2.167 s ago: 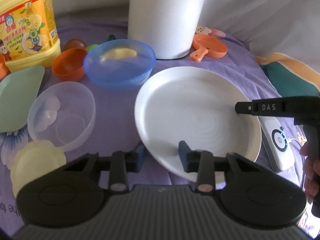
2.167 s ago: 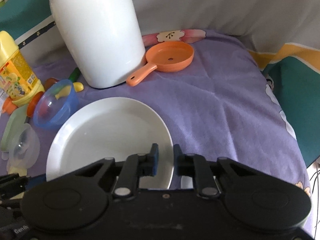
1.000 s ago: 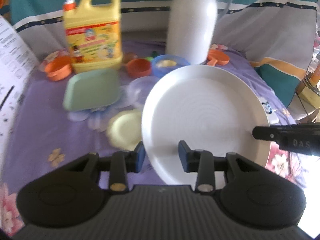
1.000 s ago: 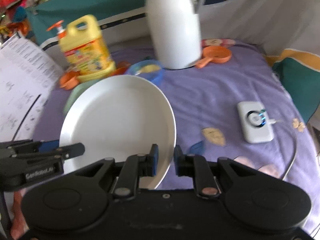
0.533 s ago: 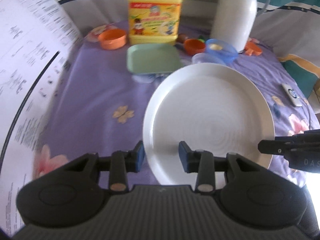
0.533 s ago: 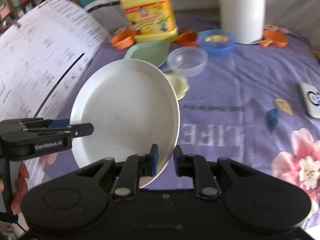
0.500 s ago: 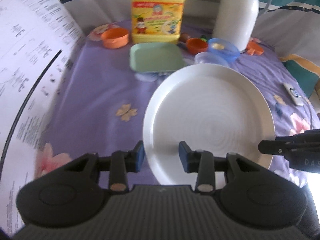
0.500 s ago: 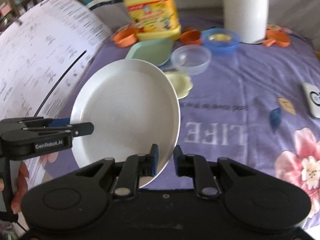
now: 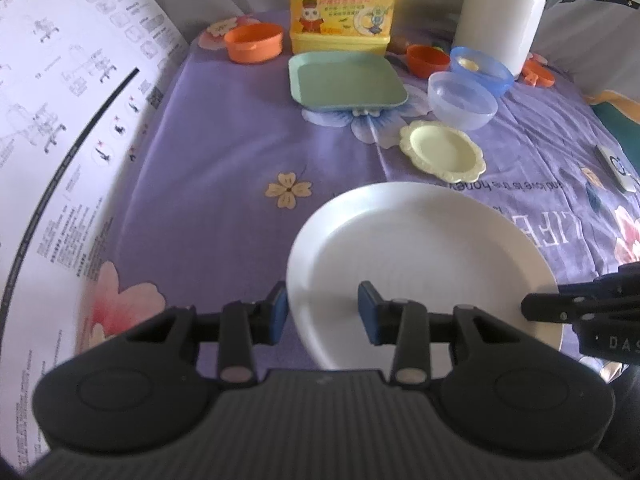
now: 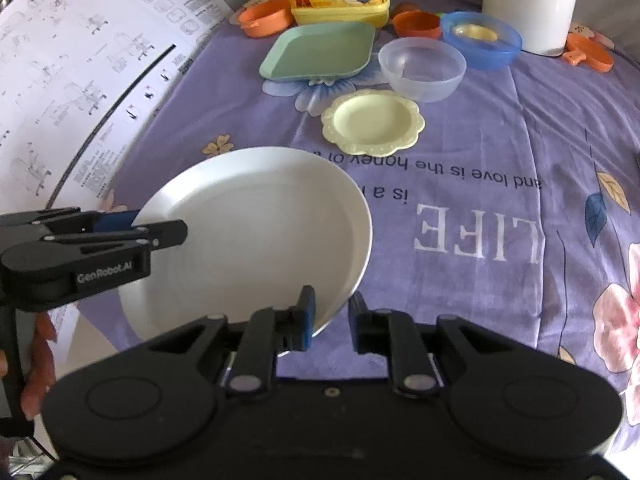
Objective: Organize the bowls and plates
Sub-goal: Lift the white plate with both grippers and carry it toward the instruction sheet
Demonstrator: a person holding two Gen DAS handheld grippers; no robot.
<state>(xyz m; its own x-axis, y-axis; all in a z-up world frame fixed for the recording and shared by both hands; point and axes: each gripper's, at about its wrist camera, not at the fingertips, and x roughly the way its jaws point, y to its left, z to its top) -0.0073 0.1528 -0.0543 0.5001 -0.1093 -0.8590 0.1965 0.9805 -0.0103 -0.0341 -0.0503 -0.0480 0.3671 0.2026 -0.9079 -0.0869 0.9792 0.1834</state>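
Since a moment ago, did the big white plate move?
Yes. The white plate came toward the near side, away from the white jug it lay beside.

White plate [image 9: 424, 256], purple flowered cloth [image 9: 224, 152] with white lettering, mint-green square plate [image 9: 344, 80], pale yellow scalloped saucer [image 9: 442, 152], clear bowl [image 9: 462, 100], blue bowl [image 9: 484, 68], orange cups [image 9: 254, 42], yellow bottle [image 9: 344, 4], black tools [image 9: 322, 312] with blue pads.
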